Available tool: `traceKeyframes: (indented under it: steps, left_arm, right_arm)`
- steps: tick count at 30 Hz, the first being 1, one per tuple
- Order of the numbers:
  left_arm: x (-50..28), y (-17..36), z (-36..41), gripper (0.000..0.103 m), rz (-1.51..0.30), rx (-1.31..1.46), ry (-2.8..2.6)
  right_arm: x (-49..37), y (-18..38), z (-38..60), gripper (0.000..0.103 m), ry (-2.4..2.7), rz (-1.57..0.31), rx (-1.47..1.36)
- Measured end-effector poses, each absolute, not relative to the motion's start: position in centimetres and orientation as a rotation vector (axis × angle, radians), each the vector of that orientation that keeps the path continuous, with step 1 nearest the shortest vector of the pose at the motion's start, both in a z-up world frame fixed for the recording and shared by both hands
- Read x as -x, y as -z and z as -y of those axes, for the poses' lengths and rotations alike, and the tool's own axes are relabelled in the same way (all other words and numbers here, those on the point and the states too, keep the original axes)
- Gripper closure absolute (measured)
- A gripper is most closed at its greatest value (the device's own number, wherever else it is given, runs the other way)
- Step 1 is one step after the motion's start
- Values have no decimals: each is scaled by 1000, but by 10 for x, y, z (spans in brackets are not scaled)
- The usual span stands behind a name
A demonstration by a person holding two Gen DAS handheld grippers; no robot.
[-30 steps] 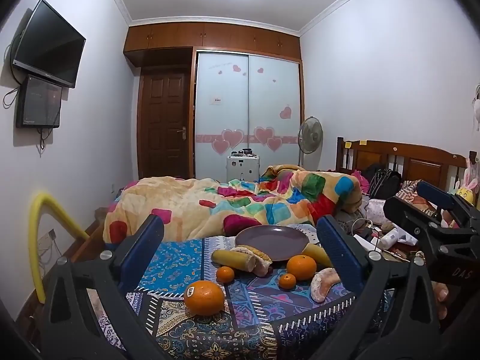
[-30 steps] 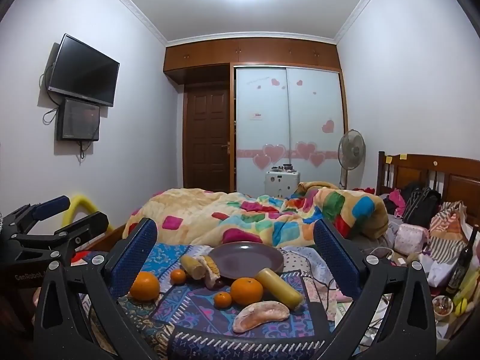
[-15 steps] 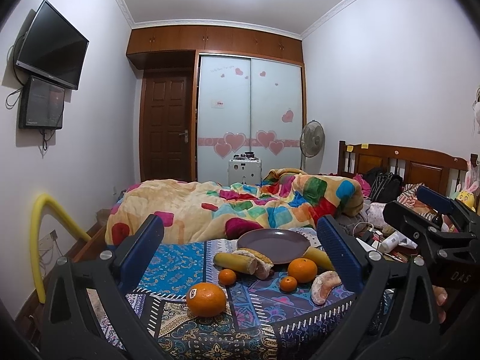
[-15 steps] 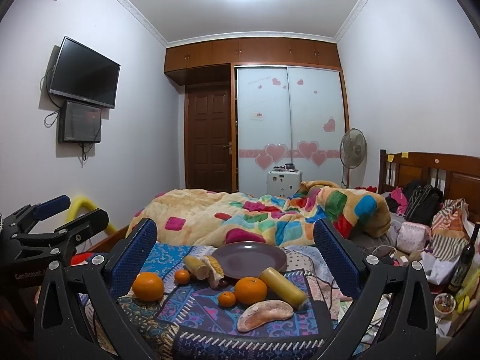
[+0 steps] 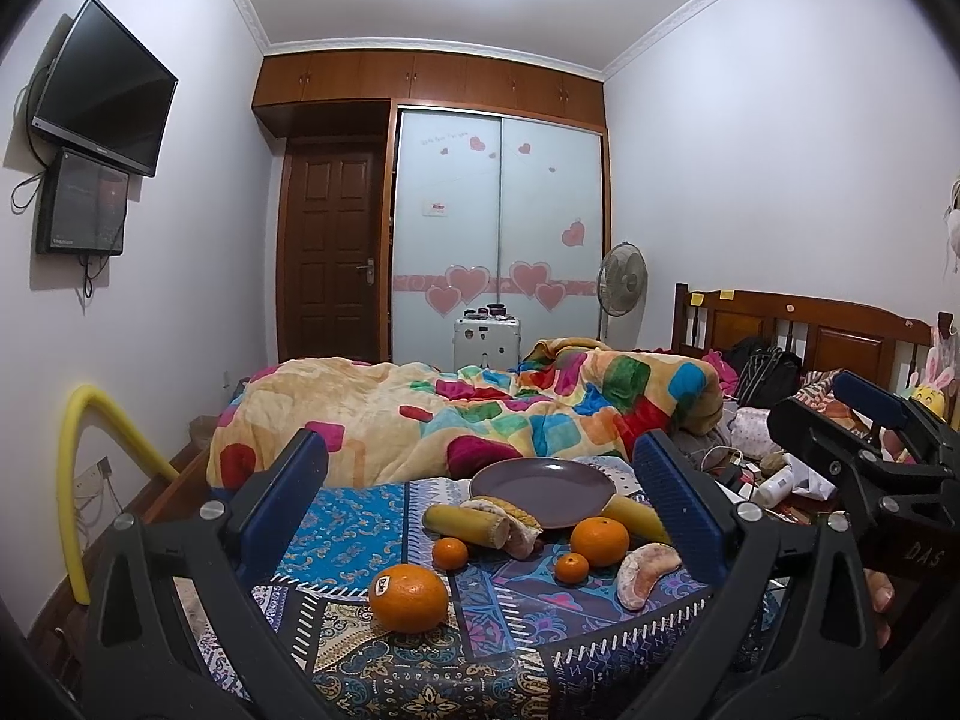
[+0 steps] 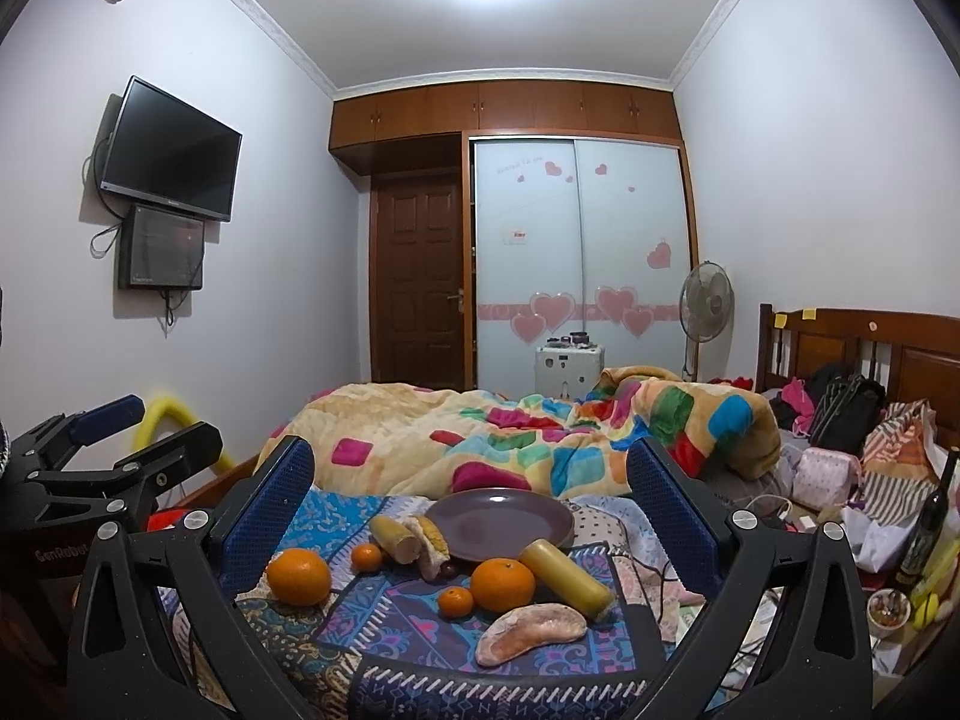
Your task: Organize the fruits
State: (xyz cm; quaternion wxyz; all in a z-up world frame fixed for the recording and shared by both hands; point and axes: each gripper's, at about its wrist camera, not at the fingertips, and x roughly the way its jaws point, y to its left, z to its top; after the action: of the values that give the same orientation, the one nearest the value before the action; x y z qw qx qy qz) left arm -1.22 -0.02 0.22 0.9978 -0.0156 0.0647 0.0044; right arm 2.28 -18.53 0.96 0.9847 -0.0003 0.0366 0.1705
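Fruit lies scattered on a patterned blue cloth [image 6: 384, 606] spread over the foot of a bed, grouped around an empty purple plate [image 6: 501, 522] that seems meant to collect it. Nothing sits on the plate yet, so by my judgement the sorting has not begun. A large orange [image 6: 503, 584] rests just in front of the plate, with a small tangerine [image 6: 455, 602] beside it and a pale pomelo segment [image 6: 531, 631] nearest the camera. A yellow banana piece [image 6: 565, 577] lies with one end at the plate's front rim. To the left are a second banana piece [image 6: 393, 534] against what looks like peeled fruit, another small tangerine [image 6: 366, 557], and a stickered orange [image 5: 408, 597] set apart at the cloth's left edge.

The right gripper [image 6: 468, 492] hovers in front of the fruit with its blue-padded jaws spread wide and empty, framing the plate between them, likely lining up a first pick. The left gripper [image 5: 480, 480] is likewise spread wide and holds nothing, aimed at the same group from further left. A crumpled multicoloured quilt [image 6: 510, 438] is heaped behind the plate, leaving only the cloth as working space
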Motion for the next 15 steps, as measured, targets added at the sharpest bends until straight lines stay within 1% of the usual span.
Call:
traceKeyframes:
  steps: [15]
  left_arm:
    - [14,-4,1,0,-133,32,-9]
  right_arm:
    - [-23,-9,186,0,-344,-72,-4]
